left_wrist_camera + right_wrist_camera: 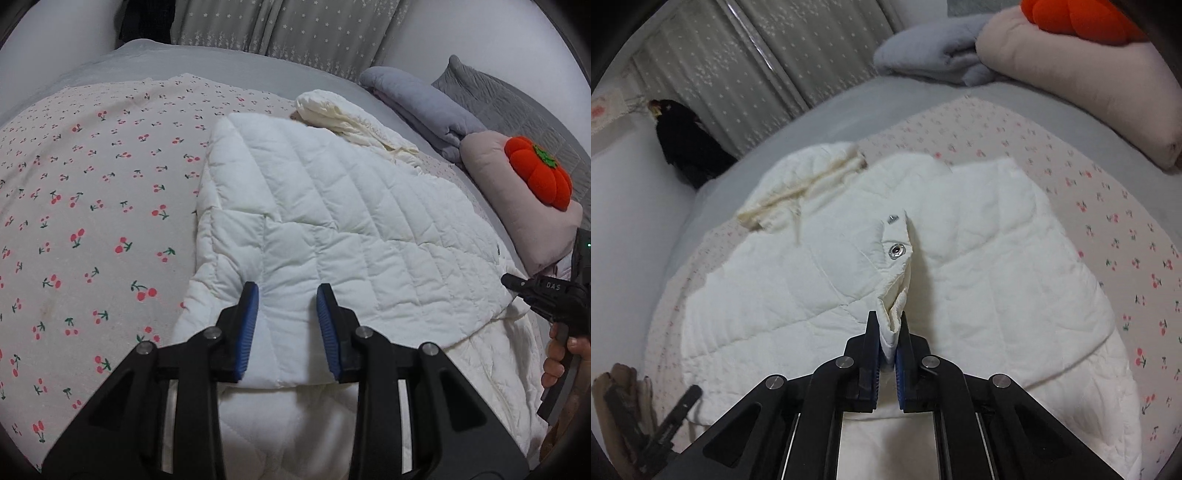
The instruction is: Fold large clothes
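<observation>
A white quilted jacket point(332, 229) lies partly folded on a cherry-print sheet point(92, 206). My left gripper point(288, 295) is open, its blue pads on either side of the jacket's near edge, not closed on it. My right gripper point(887, 321) is shut on a pinched fold of the jacket point(979, 266) by the snap-button placket point(895, 252). The right gripper also shows at the right edge of the left wrist view point(546, 295). The jacket's hood point(798, 184) lies bunched at the far side.
A pink pillow point(517, 206) with an orange pumpkin plush point(539, 173) and a folded grey blanket point(424, 103) lie at the head of the bed. Star-print curtains point(288, 29) hang behind. A black object point(687, 144) sits beyond the bed edge.
</observation>
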`<state>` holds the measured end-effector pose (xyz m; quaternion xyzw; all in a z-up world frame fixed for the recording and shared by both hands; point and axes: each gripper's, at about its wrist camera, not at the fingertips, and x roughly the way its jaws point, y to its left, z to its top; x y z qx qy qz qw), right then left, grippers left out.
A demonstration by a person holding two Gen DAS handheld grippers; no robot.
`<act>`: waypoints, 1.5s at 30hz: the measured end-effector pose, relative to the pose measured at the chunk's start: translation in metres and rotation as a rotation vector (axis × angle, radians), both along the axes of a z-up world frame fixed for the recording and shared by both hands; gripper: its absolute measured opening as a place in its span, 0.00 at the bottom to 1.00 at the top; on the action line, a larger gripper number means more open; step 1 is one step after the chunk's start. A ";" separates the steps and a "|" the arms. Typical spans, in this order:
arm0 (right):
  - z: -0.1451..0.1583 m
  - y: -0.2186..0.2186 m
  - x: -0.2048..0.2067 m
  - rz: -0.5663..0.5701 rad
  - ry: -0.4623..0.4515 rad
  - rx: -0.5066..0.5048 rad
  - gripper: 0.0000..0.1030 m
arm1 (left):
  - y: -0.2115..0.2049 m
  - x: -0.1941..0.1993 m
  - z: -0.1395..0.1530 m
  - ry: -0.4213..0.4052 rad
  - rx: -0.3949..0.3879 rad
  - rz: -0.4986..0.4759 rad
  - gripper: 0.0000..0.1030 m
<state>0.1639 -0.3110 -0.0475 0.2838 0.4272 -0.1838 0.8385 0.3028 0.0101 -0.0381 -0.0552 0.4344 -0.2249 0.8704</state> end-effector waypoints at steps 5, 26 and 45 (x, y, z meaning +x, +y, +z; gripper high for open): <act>-0.017 0.003 0.008 0.066 0.033 -0.061 0.07 | -0.010 -0.007 -0.007 -0.042 0.078 -0.025 0.35; 0.057 -0.034 -0.069 0.079 0.006 -0.027 0.79 | 0.039 -0.065 0.064 0.086 0.000 0.095 0.84; 0.086 -0.101 0.139 0.263 0.050 -0.028 0.84 | -0.082 0.161 0.127 -0.004 0.304 -0.071 0.99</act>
